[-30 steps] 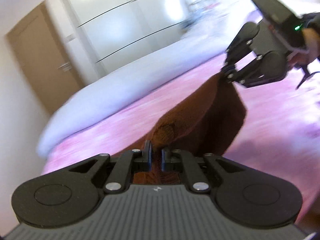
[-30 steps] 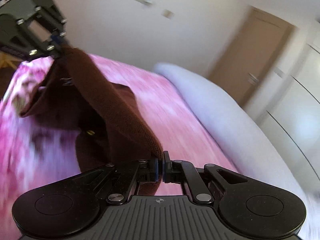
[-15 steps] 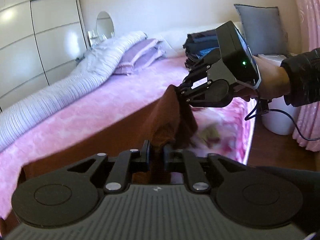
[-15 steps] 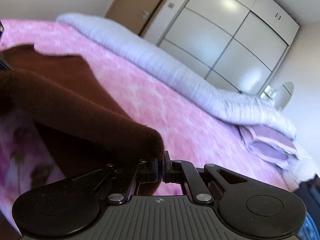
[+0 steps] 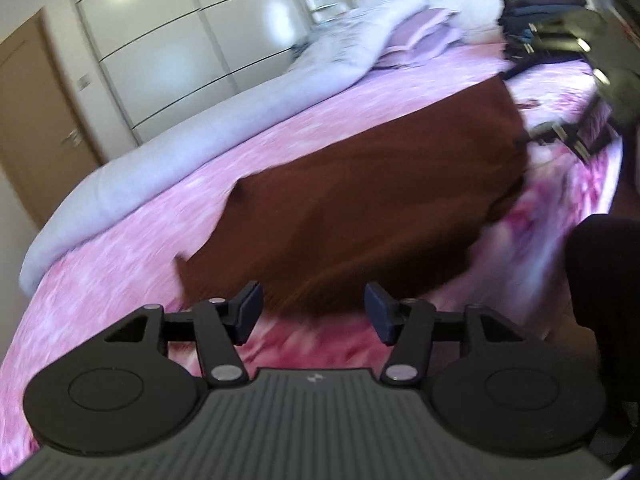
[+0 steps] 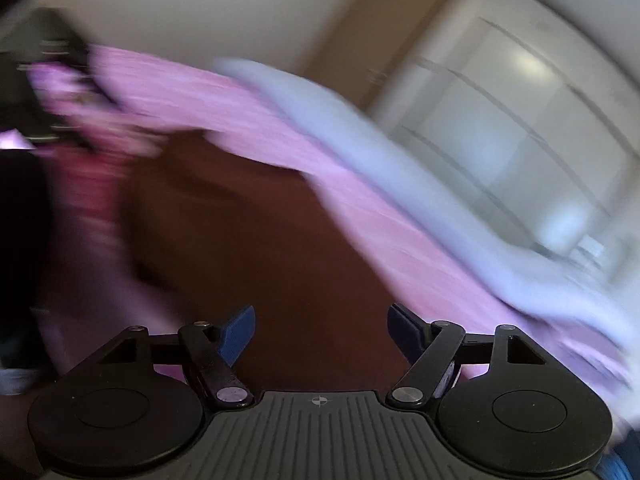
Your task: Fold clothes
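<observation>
Left tongs (image 5: 312, 312) spread wide, nothing between pads, hovering just above near edge of brown garment (image 5: 368, 200). Right tongs (image 6: 320, 330) also spread wide, empty, over same garment (image 6: 280, 248); right view heavily motion-blurred. Garment lying spread out flat on pink bedspread (image 5: 120, 248), near the bed's front edge. Rolled lilac duvet (image 5: 192, 136) along far side of bed, apart from garment. Pillows (image 5: 416, 36) and stack of dark folded clothes (image 5: 536, 12) at head end. White wardrobe (image 5: 192, 32) and wooden door (image 5: 36, 120) behind. No containers identifiable.
</observation>
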{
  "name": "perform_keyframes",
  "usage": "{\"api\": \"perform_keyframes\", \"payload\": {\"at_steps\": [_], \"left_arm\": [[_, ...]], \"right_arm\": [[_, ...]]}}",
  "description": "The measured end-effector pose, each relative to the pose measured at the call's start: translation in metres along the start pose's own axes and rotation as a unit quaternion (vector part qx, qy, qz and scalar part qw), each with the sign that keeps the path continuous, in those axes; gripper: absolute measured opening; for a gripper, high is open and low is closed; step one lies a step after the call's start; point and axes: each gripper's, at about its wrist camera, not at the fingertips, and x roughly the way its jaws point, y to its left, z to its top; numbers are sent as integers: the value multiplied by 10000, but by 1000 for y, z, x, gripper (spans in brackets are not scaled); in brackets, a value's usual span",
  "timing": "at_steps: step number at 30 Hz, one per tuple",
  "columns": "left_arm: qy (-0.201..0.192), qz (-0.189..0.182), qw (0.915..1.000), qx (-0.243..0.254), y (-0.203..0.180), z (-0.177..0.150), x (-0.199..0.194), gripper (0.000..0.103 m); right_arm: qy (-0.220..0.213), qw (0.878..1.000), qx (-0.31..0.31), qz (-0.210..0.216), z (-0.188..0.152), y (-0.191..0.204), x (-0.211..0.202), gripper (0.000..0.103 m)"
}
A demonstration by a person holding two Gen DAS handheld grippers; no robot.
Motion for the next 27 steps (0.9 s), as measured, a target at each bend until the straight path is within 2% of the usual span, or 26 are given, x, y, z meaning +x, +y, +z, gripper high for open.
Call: {"api": "perform_keyframes", "payload": {"at_steps": [3, 5, 8, 9, 11, 12, 13, 14, 16, 19, 22, 25, 27], "left_arm": [[51, 247, 9997, 34, 20, -16, -7, 53], [48, 377, 9992, 115, 34, -25, -15, 59], [-27, 471, 9988, 160, 51, -34, -19, 62], [-50, 487, 9986, 175, 56, -36, -20, 62], [-90, 518, 9984, 229, 64, -38, -16, 64], [-108, 533, 9982, 253, 68, -39, -14, 65], [-115, 551, 9980, 274, 71, -41, -10, 66], [-109, 613, 9975, 340, 74, -42, -3, 66], [-40, 822, 9943, 680, 78, -45, 11, 66], [2, 964, 9863, 1338, 83, -47, 35, 66], [-103, 925, 9745, 2042, 82, -42, 60, 66], [-291, 790, 9640, 2521, 77, -31, 86, 66], [-459, 634, 9545, 2876, 70, -25, 102, 66]], "right_arm": [[-251, 9956, -742, 523, 15, 54, 4, 75], [-414, 9910, -1045, 726, 25, 81, 16, 75], [-278, 9884, -1214, 864, 35, 107, 33, 68], [-165, 9889, -1177, 887, 37, 108, 41, 60], [34, 9887, -1166, 944, 39, 109, 53, 52], [115, 9879, -1195, 977, 40, 108, 57, 45], [197, 9871, -1225, 1011, 40, 107, 61, 18], [218, 9876, -1155, 1036, 38, 102, 60, 2], [190, 9894, -913, 1110, 37, 88, 56, 2], [-37, 9934, -523, 1016, 43, 58, 28, 2], [-266, 9954, -156, 906, 55, 21, 8, 2], [-380, 9963, -14, 766, 68, -8, -3, 3], [-391, 9965, 155, 716, 74, -28, 2, 3]]}}
